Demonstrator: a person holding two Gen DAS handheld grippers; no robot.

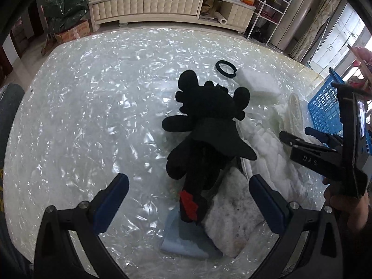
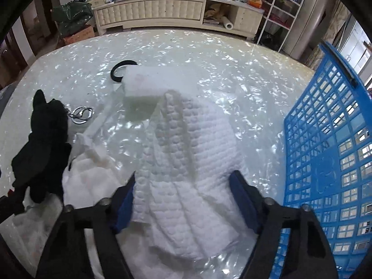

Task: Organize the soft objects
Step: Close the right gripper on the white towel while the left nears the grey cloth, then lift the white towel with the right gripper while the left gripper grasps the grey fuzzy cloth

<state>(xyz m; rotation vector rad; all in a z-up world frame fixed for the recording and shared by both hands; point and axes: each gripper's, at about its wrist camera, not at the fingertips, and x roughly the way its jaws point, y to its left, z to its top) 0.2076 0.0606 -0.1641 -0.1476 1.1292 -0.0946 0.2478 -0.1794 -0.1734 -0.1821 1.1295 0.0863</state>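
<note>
the left gripper (image 1: 188, 200) has its fingers spread wide above the black plush toy (image 1: 204, 125), which lies on the table (image 1: 93, 107). only the right view shows the right gripper (image 2: 183, 195), also spread, around a white waffle towel (image 2: 190, 153) beside the blue basket (image 2: 325, 162).

Black plush toy (image 1: 204, 125) on table (image 1: 93, 104) (left hand-held gripper (image 1: 188, 200) spread).

Both grippers were wide open, nothing pinched.

The left gripper (image 1: 188, 205) hung low with its blue pads (image 1: 111, 203) spread far apart. The right gripper (image 2: 186, 203) had its fingers splayed too, and a bare hand (image 1: 346, 209) was gripping its handle.
</note>
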